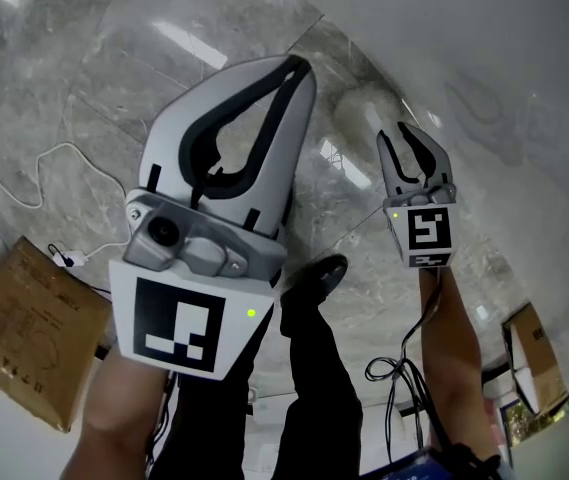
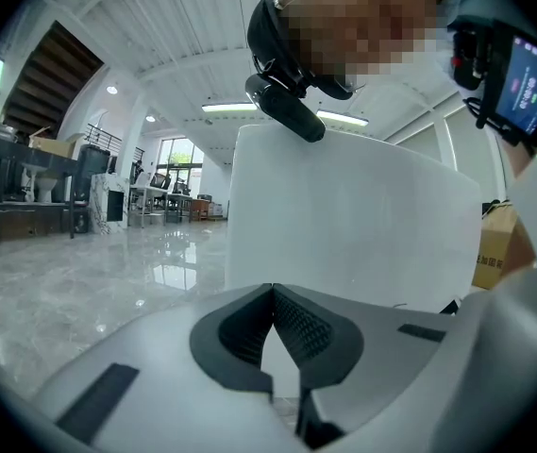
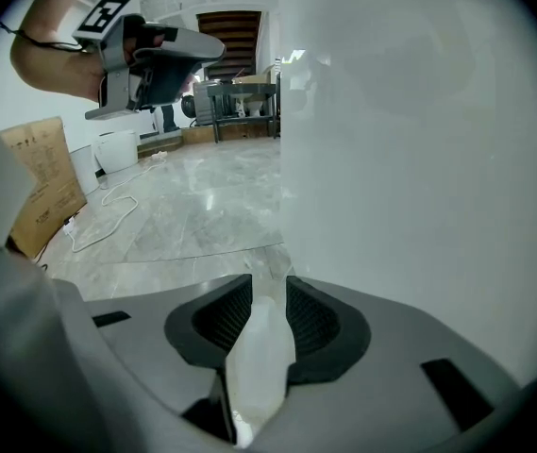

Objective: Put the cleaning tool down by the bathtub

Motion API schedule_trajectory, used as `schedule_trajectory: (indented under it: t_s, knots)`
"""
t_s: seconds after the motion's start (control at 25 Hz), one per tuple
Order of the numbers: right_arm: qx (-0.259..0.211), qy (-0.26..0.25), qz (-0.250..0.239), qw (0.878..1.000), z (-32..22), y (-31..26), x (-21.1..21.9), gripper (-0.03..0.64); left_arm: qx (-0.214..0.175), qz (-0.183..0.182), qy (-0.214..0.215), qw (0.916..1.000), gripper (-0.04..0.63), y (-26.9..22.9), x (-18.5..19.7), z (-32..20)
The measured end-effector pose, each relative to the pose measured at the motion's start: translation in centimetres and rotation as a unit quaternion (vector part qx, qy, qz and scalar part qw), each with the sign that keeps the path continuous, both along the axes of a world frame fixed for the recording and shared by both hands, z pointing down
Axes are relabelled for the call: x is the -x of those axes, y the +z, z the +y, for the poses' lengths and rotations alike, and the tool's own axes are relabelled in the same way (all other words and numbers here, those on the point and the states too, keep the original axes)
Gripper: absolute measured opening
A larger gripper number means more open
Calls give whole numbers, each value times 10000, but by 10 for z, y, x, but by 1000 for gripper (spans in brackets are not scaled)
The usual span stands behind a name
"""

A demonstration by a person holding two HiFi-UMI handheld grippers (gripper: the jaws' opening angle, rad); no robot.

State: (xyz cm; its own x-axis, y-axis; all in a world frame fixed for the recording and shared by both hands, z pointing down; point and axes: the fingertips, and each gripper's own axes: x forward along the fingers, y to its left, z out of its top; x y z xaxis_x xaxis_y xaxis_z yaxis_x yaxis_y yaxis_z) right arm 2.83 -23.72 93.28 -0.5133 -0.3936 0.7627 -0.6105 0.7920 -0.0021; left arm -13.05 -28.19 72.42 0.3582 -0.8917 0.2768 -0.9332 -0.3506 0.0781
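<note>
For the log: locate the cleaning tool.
Right side of the head view: the cleaning tool, between the jaws of the right gripper, beside the white bathtub wall.

Light-grey plastic left gripper [image 1: 300, 66] and right gripper [image 1: 396, 140], black ribbed pads [image 1: 269, 118], each bearing a black-and-white marker cube [image 1: 179, 328] with green light; black trousers [image 1: 314, 398], black shoe [image 1: 316, 273], black cable [image 1: 404, 346].

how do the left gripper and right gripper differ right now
The left gripper has its jaws together on nothing; the right gripper has the white cleaning tool between its jaws. The left gripper points roughly level; the right gripper tilts down beside the bathtub. Both are pale grey with black-lined jaws.
</note>
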Motion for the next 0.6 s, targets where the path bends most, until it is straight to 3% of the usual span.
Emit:
schedule_trajectory:
  t_s: [0.32, 0.6]
  knots:
    - [-152, -12, -91, 9998, 2, -33, 8, 118, -135, 28, -92, 9999, 14, -23, 2, 4]
    - [-872, -147, -1003, 9910, 3, -135, 50, 104, -314, 62, -315, 9990, 14, -78, 4, 14]
